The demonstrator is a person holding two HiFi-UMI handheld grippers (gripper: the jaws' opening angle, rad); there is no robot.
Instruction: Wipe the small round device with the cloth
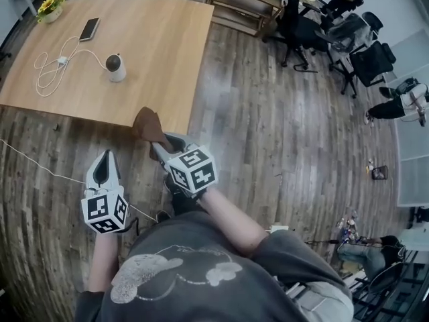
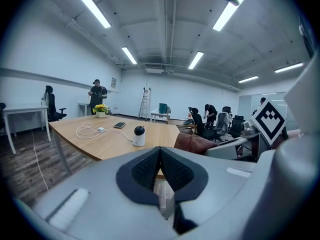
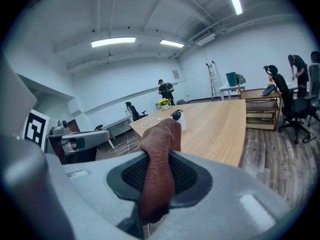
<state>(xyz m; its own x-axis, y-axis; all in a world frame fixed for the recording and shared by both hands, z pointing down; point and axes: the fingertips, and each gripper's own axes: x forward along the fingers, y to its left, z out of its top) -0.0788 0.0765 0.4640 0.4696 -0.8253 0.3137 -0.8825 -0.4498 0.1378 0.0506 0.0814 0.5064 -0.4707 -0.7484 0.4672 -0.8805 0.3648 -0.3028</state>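
The small round white device (image 1: 115, 66) stands on the wooden table (image 1: 161, 59), a white cable running from it. It also shows in the left gripper view, where the device (image 2: 139, 135) sits far ahead, and the device (image 3: 179, 119) peeks out behind the cloth in the right gripper view. My right gripper (image 1: 158, 139) is shut on a brown cloth (image 1: 149, 124) just off the table's near edge. The cloth (image 3: 159, 149) sticks up between the jaws. My left gripper (image 1: 106, 155) hangs lower left over the floor, shut and empty, its jaws (image 2: 161, 153) pressed together.
On the table lie a phone (image 1: 89, 28), a coiled white cable (image 1: 47, 69) and a flower pot (image 1: 51, 5). Office chairs (image 1: 365, 62) and people sit at the far right. A thin cable (image 1: 33, 161) runs across the wooden floor.
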